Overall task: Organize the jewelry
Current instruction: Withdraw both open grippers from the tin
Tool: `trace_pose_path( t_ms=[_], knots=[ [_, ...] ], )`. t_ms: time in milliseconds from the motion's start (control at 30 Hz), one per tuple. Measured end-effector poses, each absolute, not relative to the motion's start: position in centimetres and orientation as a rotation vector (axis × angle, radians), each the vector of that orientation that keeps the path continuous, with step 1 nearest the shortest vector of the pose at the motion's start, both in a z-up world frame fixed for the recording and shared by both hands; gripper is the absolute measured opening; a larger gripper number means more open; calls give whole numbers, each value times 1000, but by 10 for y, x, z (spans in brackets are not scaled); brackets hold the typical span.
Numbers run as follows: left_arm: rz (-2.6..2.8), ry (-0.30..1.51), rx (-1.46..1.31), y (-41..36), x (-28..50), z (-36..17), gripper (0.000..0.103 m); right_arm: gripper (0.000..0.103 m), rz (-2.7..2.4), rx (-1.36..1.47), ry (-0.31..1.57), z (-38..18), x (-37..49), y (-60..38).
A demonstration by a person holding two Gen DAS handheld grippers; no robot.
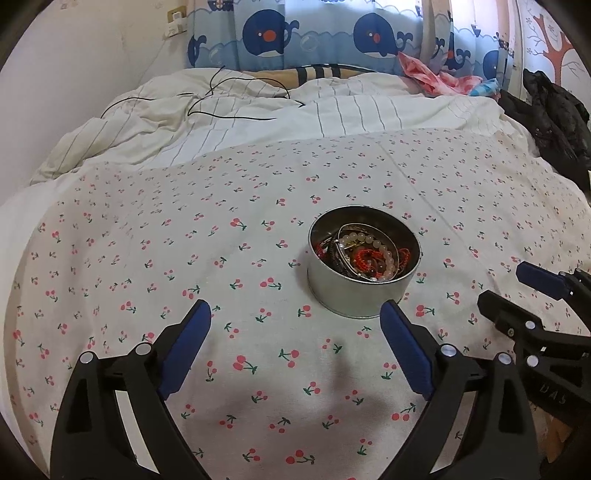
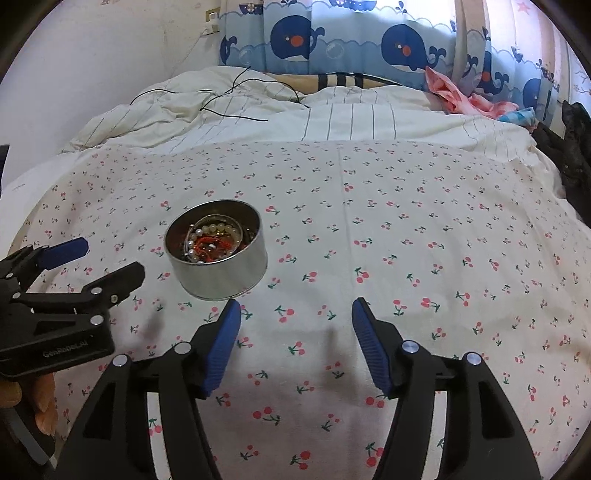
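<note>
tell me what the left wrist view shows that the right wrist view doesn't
Only the left wrist view shows the orange tree decal on the far wall, and the right hand-held gripper from the side.

Only the right wrist view shows the person's fingers under the left hand-held gripper, with its printed label.

Both show the round metal tin of beaded bracelets on the cherry-print sheet, the whale curtain, the black cable, and both grippers open and empty.

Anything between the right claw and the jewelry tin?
Nothing. In the right wrist view only bare cherry-print sheet lies between the open right claw and the tin, which sits ahead and to its left.
</note>
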State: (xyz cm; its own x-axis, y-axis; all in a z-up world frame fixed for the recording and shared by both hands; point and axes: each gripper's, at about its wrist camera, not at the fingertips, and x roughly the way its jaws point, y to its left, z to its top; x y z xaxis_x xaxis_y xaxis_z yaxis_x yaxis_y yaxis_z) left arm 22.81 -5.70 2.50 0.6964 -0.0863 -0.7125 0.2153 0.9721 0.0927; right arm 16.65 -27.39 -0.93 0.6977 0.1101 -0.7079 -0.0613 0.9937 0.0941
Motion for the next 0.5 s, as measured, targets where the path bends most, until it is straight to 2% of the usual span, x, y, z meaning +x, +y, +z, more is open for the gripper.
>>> trace_pose_path(
  t_ms=[500],
  knots=[
    [-162, 781, 168, -55, 227, 28, 95, 62, 107, 51, 789, -9, 165, -269]
  ],
)
